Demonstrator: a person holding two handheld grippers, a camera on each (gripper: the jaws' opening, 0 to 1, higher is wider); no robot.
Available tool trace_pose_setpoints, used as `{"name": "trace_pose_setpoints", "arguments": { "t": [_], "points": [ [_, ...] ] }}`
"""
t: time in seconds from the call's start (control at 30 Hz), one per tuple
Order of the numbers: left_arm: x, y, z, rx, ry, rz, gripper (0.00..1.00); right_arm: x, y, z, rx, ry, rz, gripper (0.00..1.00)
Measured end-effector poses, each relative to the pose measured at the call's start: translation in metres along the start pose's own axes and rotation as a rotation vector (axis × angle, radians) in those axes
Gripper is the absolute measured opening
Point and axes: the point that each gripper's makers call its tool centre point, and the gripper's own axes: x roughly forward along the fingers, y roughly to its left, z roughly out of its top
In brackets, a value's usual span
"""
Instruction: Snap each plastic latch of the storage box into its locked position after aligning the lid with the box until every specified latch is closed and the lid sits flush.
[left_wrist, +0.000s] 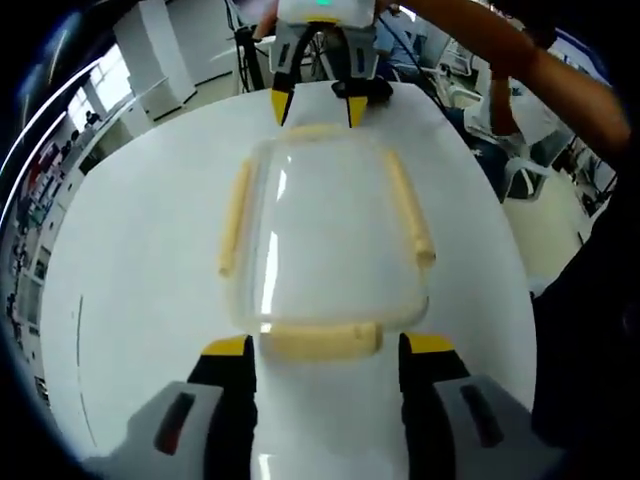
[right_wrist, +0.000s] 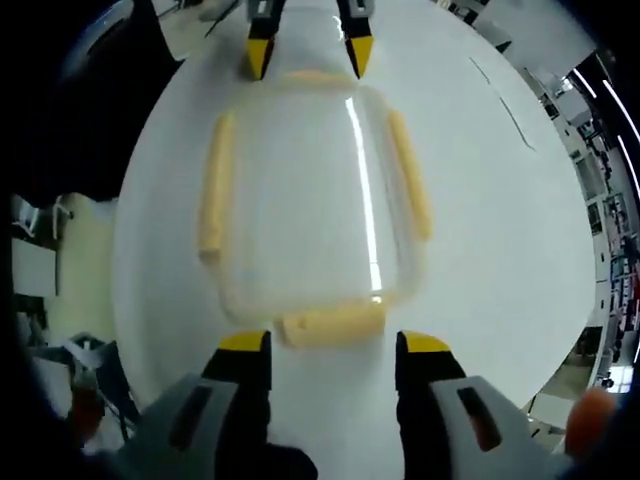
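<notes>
Table (left_wrist: 130, 300), white, bears the clear storage box (left_wrist: 325, 235) with its lid on, lying between both tongs. Left gripper (left_wrist: 328, 345) stands wide open astride the near yellow latch (left_wrist: 318, 341); right gripper (right_wrist: 333, 343) likewise gapes around the opposite latch (right_wrist: 330, 324), gripping nothing.

We logged a clear storage box (left_wrist: 325, 235) under a see-through lid (right_wrist: 305, 190) | its latches (left_wrist: 318, 341) were pale cream-yellow | the worktop (left_wrist: 140, 300) was plain white | left claw (left_wrist: 328, 350) and right claw (right_wrist: 333, 345) had grey bodies, black jaws, yellow tips
</notes>
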Motion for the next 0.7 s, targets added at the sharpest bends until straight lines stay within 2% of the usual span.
{"name": "trace_pose_setpoints", "arguments": {
  "t": [0.27,0.43,0.7],
  "points": [
    [0.0021,0.0047,-0.0008,-0.003,0.007,-0.006,0.54,0.0029,0.0007,0.0032,-0.016,0.002,0.022,0.44],
    [0.0008,0.0069,-0.0034,-0.004,0.013,-0.011,0.54,0.0045,0.0014,0.0037,-0.021,0.000,0.037,0.37],
    [0.0018,0.0040,-0.0038,0.016,0.013,-0.040,0.53,0.0041,0.0008,0.0036,-0.023,0.001,0.050,0.37]
  ]
}}
